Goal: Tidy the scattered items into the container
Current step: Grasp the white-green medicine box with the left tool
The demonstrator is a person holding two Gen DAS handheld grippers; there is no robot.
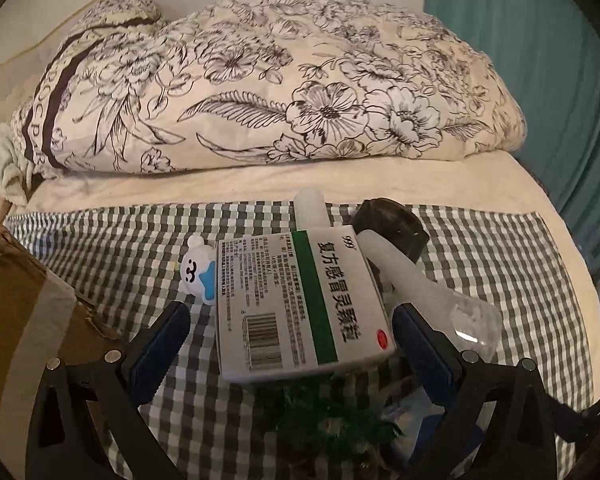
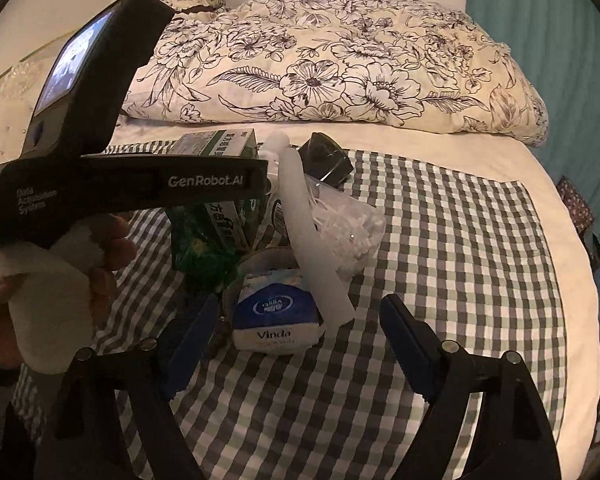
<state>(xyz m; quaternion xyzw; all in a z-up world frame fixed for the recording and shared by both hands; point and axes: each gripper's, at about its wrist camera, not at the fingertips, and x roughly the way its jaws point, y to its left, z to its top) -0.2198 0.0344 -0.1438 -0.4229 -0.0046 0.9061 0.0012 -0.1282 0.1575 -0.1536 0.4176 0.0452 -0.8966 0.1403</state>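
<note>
The left tongs point(image 1: 290, 332) are standing wide apart, straddling the medicine box point(image 1: 296, 304) without touching it; the box is lying flat on top of the pile, its barcode end nearest the camera. The right tongs point(image 2: 296, 324) are likewise spread apart and gripping nothing, hovering just short of the tissue pack point(image 2: 278, 318) at the near edge of the pile.

The scattered items are sitting together on the checked cloth point(image 2: 440, 240) over the bed: a translucent white tube point(image 2: 312, 240) leaning across the pile, a clear cup of cotton swabs point(image 2: 352, 224) to its right, a dark cap point(image 1: 392, 226) at the far side, and a small bear figure point(image 1: 198, 274) left of the box. A cardboard box point(image 1: 24, 304), presumably the container, is standing at the near left.

Judged step: the pick phase is beginning, with nothing yet held. The next move calls for lowering the left tongs around the medicine box, closing on its long sides, then carrying it left to the cardboard box.
</note>
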